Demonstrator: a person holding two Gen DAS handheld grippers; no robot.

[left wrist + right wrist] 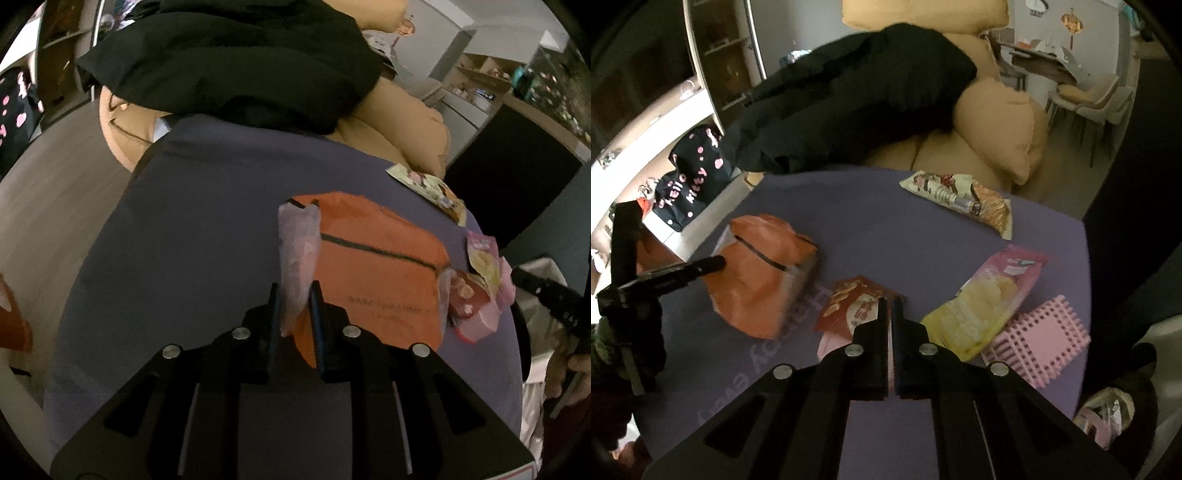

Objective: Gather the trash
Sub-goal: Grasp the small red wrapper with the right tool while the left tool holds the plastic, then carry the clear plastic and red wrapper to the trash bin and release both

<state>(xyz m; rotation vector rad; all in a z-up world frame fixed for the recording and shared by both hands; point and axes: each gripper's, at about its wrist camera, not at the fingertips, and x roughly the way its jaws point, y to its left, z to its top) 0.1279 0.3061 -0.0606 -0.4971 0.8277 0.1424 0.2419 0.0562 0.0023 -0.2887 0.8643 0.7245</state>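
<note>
Left gripper (294,286) clamps pale translucent plastic flap (297,243) of orange bag (373,273) on purple table (177,236). Right gripper (890,301) pinched together over red snack wrapper (849,306); grip uncertain. Bag contents hidden.

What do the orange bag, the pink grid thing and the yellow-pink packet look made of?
Orange bag: thin, limp plastic film, creased, clear panel on its side; the left gripper pinches a translucent flap. Pink grid piece: moulded plastic or rubber, matte, with regular ribs; which one is unclear. Yellow-pink packet: glossy printed snack film, crinkled and catching the light.
</note>
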